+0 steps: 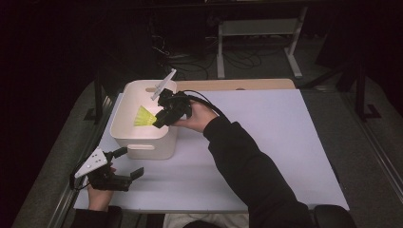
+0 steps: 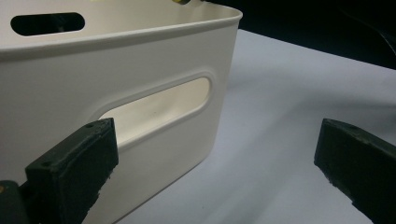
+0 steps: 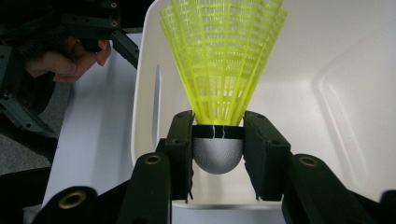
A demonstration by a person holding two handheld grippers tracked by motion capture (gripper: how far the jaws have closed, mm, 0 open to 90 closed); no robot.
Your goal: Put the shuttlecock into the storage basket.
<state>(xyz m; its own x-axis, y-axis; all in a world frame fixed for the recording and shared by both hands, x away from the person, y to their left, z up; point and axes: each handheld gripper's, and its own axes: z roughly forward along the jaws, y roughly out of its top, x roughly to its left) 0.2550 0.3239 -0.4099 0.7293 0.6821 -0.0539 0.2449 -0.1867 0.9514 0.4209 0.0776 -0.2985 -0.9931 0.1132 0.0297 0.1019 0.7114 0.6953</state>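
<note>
Gripping a yellow mesh shuttlecock (image 3: 223,56) by its grey cork, right tool (image 3: 218,140) over smooth bin (image 1: 124,133)

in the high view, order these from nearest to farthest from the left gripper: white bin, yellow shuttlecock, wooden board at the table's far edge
1. white bin: just beyond the left gripper, at the table's left.
2. yellow shuttlecock: over the bin's inside, held by the right gripper.
3. wooden board: along the table's far edge, farthest.
</note>
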